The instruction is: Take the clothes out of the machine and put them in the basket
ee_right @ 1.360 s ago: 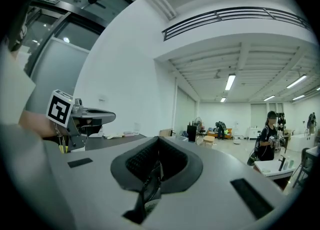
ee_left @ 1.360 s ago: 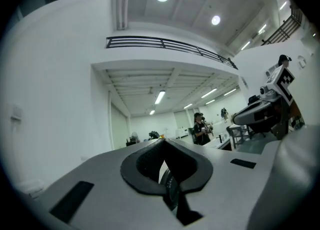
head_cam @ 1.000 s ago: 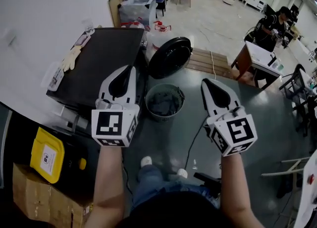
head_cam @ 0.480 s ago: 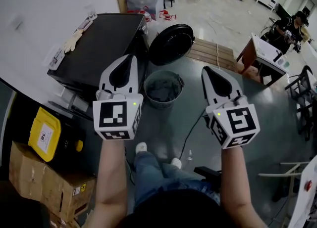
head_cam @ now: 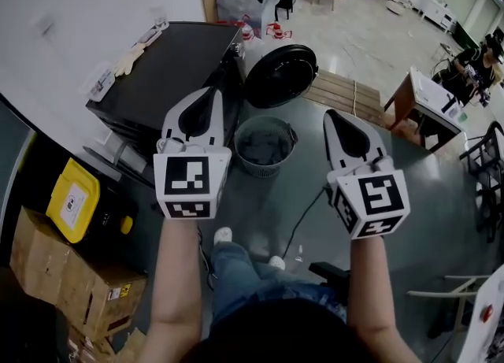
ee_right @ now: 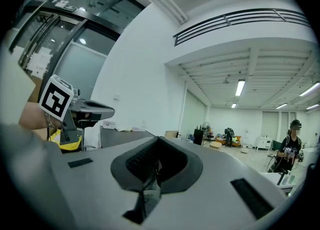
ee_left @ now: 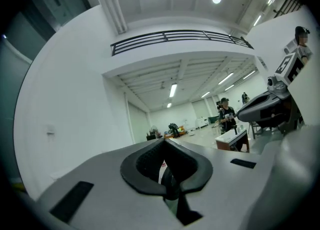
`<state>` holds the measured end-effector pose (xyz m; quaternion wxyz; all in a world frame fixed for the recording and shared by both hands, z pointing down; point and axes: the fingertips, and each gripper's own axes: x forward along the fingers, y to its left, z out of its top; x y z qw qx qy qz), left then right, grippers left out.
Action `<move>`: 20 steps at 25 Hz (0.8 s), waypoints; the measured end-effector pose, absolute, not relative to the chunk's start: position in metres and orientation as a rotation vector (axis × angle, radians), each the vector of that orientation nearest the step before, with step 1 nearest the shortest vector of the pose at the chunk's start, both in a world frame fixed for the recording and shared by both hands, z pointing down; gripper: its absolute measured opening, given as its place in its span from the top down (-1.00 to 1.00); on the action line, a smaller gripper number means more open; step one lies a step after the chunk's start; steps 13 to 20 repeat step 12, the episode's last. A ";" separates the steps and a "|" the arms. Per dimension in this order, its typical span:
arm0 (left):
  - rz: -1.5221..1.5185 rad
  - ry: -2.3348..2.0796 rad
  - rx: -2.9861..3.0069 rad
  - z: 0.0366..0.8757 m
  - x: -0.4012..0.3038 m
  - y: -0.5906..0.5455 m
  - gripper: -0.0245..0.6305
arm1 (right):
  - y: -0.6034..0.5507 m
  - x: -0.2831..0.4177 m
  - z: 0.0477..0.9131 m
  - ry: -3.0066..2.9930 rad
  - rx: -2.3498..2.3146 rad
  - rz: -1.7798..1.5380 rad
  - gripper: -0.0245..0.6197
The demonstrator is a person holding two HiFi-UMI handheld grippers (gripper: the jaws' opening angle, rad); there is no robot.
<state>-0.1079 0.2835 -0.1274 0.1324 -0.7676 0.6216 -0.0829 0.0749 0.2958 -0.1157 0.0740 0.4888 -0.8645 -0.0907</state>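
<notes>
The left gripper [head_cam: 209, 95] and the right gripper [head_cam: 331, 117] were held level and side by side above the floor. Each had its fingers pressed together, with nothing between them. Between and below them stood the round basket [head_cam: 264, 169], holding a dark grey heap that looked like clothes [head_cam: 264, 147], though it was small in the head view. Just beyond it, the black machine [head_cam: 177, 70] had its round door [head_cam: 279, 76] swung open.

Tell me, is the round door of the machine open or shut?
Open. In the head view the round door stands swung away from the front of the machine, with its whole dark face showing.
</notes>
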 end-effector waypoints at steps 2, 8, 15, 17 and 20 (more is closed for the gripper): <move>-0.229 1.808 -2.224 -0.131 -0.105 0.286 0.93 | 0.297 0.077 -0.117 -2.597 1.464 -0.280 0.91; -0.189 1.825 -2.232 -0.137 -0.098 0.296 0.93 | 0.301 0.085 -0.123 -2.601 1.466 -0.305 0.91; -0.152 1.868 -2.228 -0.138 -0.100 0.303 0.93 | 0.305 0.091 -0.128 -2.614 1.462 -0.317 0.91; -0.152 1.868 -2.228 -0.138 -0.100 0.303 0.93 | 0.305 0.091 -0.128 -2.614 1.462 -0.317 0.91; -0.152 1.868 -2.228 -0.138 -0.100 0.303 0.93 | 0.305 0.091 -0.128 -2.614 1.462 -0.317 0.91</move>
